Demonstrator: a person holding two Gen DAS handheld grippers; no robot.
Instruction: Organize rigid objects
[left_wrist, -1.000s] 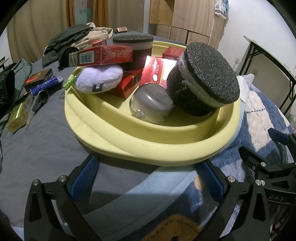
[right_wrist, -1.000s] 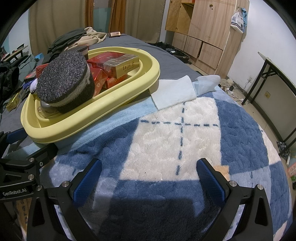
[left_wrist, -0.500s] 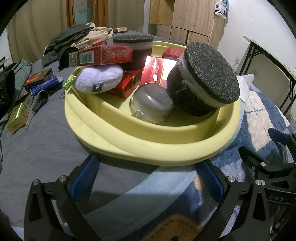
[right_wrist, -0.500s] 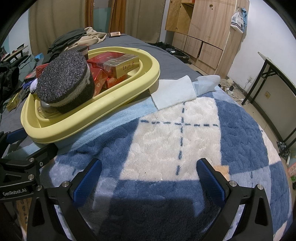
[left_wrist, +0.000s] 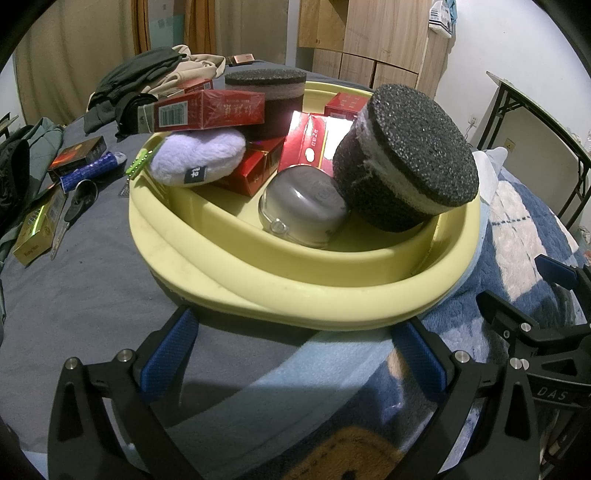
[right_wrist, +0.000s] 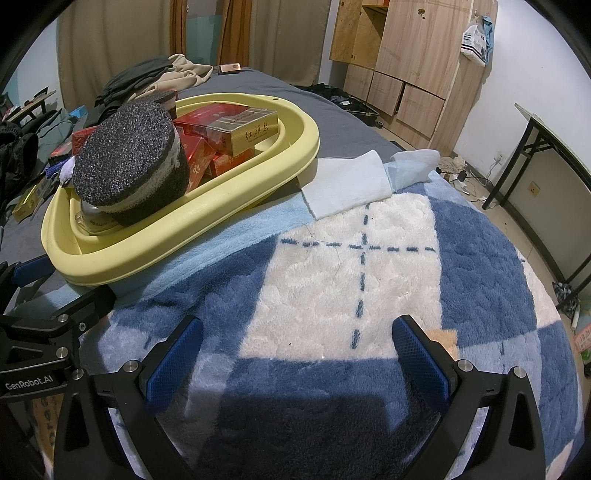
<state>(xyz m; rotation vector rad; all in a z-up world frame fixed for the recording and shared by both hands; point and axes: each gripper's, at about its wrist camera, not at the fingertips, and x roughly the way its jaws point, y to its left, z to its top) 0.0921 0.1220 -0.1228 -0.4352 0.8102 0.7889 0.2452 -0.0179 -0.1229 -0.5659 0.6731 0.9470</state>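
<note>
a yellow plastic basin (left_wrist: 295, 291) was seen resting on a bed, partly on a grey sheet (left_wrist: 74, 295) and partly on a blue and white fleece blanket (right_wrist: 369, 295). the basin was filled with things. a dark round foam block with a pale band (left_wrist: 406, 158) leaned tilted against the near right side of the basin, and a silver metal bowl (left_wrist: 303, 210) lay just beside it, touching it. a lilac plush pad (left_wrist: 199, 158) rested at the basin's left edge, with a long red carton (left_wrist: 210, 110) lying on top of it. more red boxes (left_wrist: 314, 144) were piled behind, and a second dark foam block (left_wrist: 266, 92) stood at the far side. in the right wrist view a gold and red carton (right_wrist: 240, 129) was seen on top of the pile.

outside the basin, on the grey sheet to the left, scissors (left_wrist: 70, 218), a blue tube (left_wrist: 88, 173), a dark box (left_wrist: 77, 155) and a gold box (left_wrist: 37, 232) were scattered. clothes (left_wrist: 147, 77) were heaped further back. a pale blue cloth (right_wrist: 347, 188) lay on the blanket just right of the basin.

the left tongs (left_wrist: 295, 354) were held released and empty, low in front of the basin's near rim. the right tongs (right_wrist: 295, 354) were likewise spread apart and empty, above the blanket, to the right of the basin.
</note>
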